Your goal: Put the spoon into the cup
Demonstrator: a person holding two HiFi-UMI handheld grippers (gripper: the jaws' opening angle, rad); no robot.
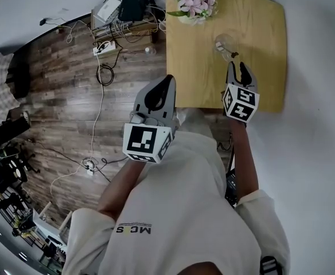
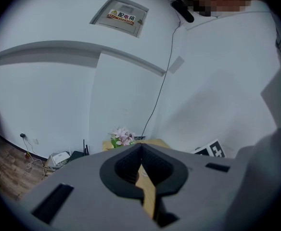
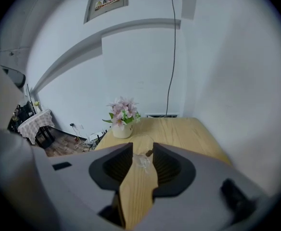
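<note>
A clear glass cup (image 1: 224,42) stands on the wooden table (image 1: 262,33), and a spoon (image 1: 234,55) leans in it with its dark handle tip pointing toward me. My right gripper (image 1: 238,66) hovers just short of the cup, jaws open and nothing between the pads. In the right gripper view the cup (image 3: 141,161) and the spoon's handle tip (image 3: 149,153) show through the gap of the right gripper (image 3: 143,146). My left gripper (image 1: 169,80) hangs by the table's near left corner, shut and empty; the left gripper view shows its tips (image 2: 141,148) meeting.
A white pot of pink flowers (image 1: 195,0) stands at the table's far left corner. Cables, a power strip (image 1: 105,47) and small boxes (image 1: 121,6) lie on the wooden floor to the left. A white wall runs along the table's right side and back.
</note>
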